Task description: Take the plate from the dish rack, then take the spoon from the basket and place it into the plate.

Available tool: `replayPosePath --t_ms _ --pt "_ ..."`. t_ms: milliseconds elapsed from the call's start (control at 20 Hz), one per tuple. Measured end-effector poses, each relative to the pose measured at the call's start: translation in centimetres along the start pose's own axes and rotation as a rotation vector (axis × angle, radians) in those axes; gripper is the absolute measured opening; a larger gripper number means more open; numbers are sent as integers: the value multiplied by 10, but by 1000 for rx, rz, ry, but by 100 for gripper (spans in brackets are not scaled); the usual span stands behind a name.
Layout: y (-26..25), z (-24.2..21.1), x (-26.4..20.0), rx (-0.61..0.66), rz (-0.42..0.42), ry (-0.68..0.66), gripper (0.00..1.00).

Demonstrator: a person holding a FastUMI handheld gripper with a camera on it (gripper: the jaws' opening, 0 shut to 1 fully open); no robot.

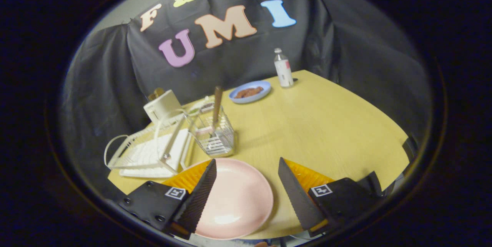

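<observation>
The hand-held gripper point(248, 166), its 2 ridged fingers apart, hangs above the smooth round plate point(234, 201) on the wooden table point(326, 124).

My gripper point(246, 170) hangs open over the table point(326, 131), the plate point(234, 197) lying between its fingers, the basket point(215, 133) holding the spoon point(217, 105) just beyond, the dish rack point(150, 151) to its left, a bottle point(283, 68) far behind.
</observation>
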State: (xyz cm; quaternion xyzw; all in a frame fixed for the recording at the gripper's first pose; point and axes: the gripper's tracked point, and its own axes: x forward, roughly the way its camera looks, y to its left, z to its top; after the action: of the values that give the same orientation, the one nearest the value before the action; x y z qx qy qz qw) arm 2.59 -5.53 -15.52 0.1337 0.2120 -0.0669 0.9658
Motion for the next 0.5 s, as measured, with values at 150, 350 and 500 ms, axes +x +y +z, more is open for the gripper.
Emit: replayPosePath --t_ms 150,350,500 --pt "25 31 11 47 65 -68 100" --pt "47 48 40 129 109 -75 100" --pt "47 56 63 173 107 -78 99"
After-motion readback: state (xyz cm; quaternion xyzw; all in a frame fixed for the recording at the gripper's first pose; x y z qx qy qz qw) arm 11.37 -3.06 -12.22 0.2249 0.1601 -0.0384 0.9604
